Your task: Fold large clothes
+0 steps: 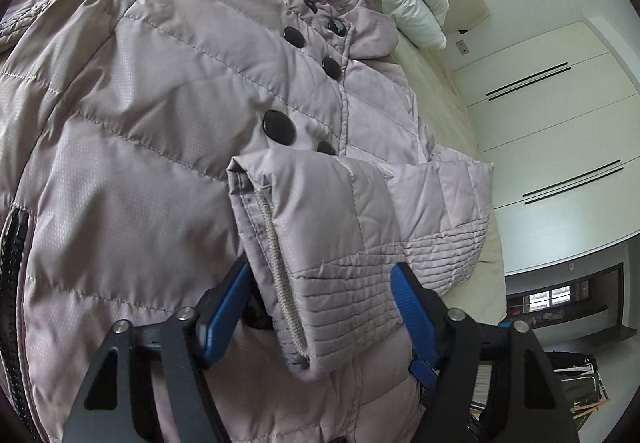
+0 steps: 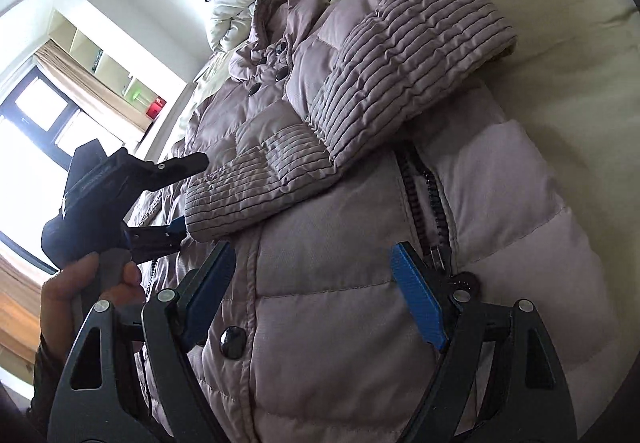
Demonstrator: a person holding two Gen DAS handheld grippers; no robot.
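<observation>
Left claw [image 1: 320, 283] straddles the jacket [image 1: 140, 115] cuff [image 1: 340, 263], wide; right claw [image 2: 314, 267] hovers wide above the front.

The left gripper [image 1: 320, 295] has its blue-padded jaws spread wide, one finger on each side of a cuff. The right gripper [image 2: 314, 283] is likewise spread wide. A bare hand [image 2: 86, 283] grips the left tool's handle.

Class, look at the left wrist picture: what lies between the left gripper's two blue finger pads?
In the left wrist view, the mauve quilted jacket's ribbed sleeve cuff lies between the open left gripper's pads.
</observation>
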